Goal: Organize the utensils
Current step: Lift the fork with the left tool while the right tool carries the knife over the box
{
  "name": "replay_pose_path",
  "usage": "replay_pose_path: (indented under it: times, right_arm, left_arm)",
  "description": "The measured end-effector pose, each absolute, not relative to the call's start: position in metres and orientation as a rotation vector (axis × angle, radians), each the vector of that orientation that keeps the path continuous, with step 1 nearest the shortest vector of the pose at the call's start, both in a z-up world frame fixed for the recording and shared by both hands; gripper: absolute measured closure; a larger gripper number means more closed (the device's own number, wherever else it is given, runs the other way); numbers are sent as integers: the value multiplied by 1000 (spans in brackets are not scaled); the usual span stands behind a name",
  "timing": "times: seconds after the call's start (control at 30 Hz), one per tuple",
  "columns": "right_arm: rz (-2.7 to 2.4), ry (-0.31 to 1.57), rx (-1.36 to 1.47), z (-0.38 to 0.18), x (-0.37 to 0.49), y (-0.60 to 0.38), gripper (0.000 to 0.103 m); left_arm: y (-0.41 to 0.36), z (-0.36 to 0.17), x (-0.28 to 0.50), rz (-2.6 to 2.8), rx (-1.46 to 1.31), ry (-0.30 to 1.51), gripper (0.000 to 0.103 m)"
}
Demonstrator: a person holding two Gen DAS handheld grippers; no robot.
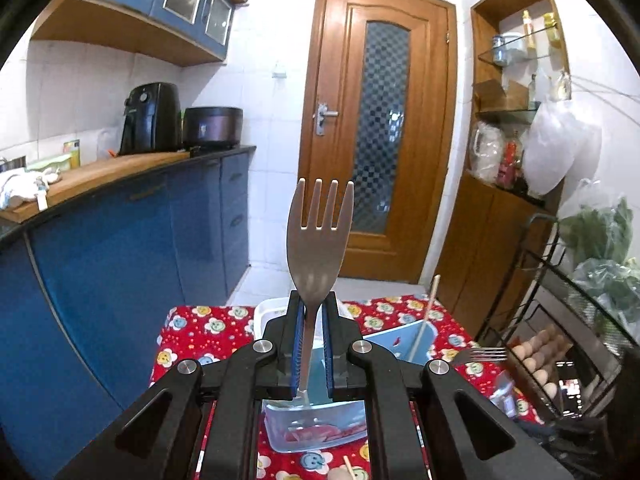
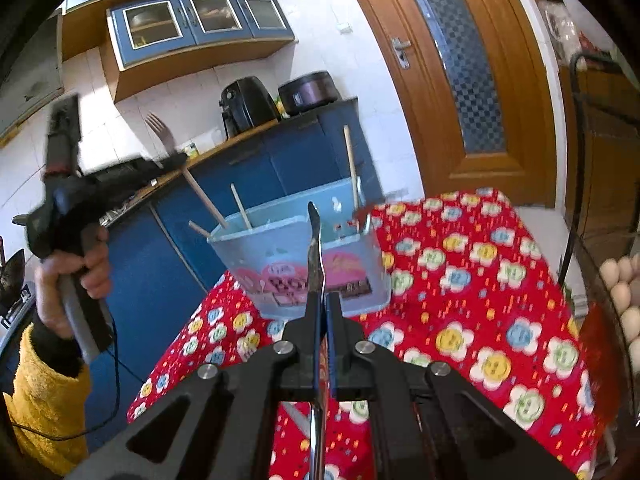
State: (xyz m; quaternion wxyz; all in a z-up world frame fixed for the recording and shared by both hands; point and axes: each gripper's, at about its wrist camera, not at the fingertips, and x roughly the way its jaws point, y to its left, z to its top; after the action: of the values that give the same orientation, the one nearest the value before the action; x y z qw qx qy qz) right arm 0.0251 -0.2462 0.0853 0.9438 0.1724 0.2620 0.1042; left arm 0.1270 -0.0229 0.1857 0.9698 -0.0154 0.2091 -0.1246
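The left gripper (image 1: 311,320) is clamped on the neck of a steel fork (image 1: 319,236), tines up, above the light-blue plastic bin (image 2: 280,256) on the floral tablecloth (image 2: 480,280). The right gripper (image 2: 324,304) is closed on a second fork (image 2: 314,240), seen edge-on, just before that bin, where wooden chopsticks (image 2: 351,164) stand.

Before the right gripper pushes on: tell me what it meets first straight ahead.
Probably the blue tub. The right gripper, shut on a utensil seen edge-on, points at its near wall; the gap is hard to judge.

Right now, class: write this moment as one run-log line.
left gripper: shut on fork | right gripper: shut on utensil | bin: holds chopsticks
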Motion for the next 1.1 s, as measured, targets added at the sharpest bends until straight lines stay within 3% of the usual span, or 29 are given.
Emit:
replay_pose_path:
  times: [0.77,1.1]
  right_arm:
    - [89,59,267,150,148,-235,99]
    - [15,46,169,127,174,-216,99]
  left_arm:
    - [-14,127,167,-259,-60,527,94]
    - [-21,123,167,-279,-29,507,94]
